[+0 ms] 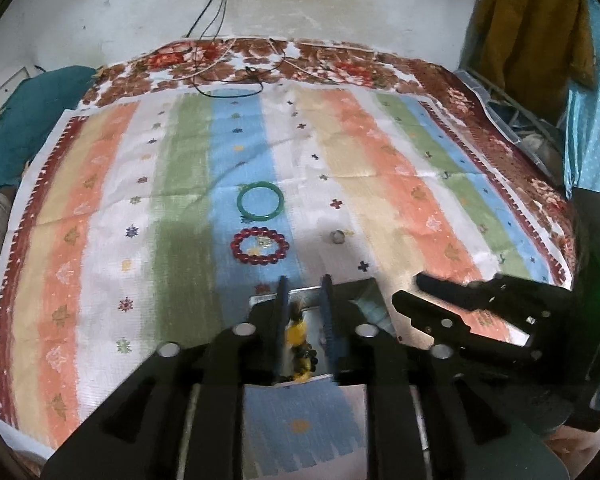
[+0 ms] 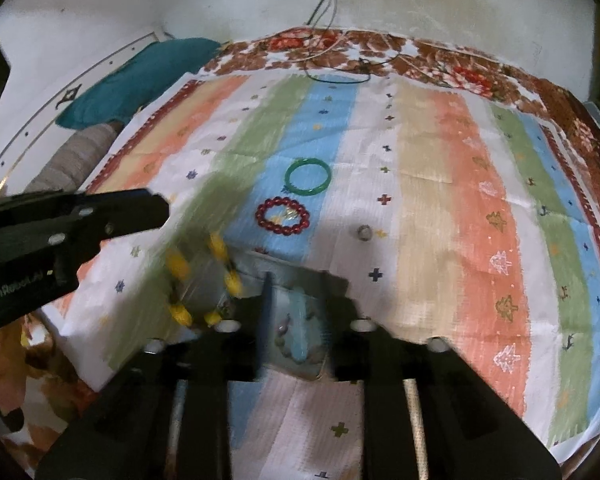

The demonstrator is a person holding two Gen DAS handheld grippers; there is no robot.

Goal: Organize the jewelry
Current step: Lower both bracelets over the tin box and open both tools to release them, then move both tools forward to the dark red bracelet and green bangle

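My left gripper (image 1: 304, 284) is open over a shiny shallow box (image 1: 312, 294) at the near edge of the striped cloth. A necklace of yellow and dark beads (image 1: 298, 340) lies loose between its fingers. In the right wrist view the same necklace (image 2: 180, 264) is a blurred spread of yellow beads. My right gripper (image 2: 298, 280) is open over the box (image 2: 256, 258), above a pale blue piece (image 2: 300, 336), and grips nothing. Farther out lie a green bangle (image 1: 260, 218) (image 2: 306, 193), a red bead bracelet (image 1: 236, 246) (image 2: 260, 216) and a small silver ring (image 1: 336, 236) (image 2: 364, 233).
The striped cloth (image 1: 380, 184) covers a floral bedspread (image 1: 340, 68) against a white wall. Dark cables (image 1: 228, 76) trail onto its far edge. A teal cloth (image 1: 24, 120) lies at the left, and a mustard garment (image 1: 532, 24) hangs at the right.
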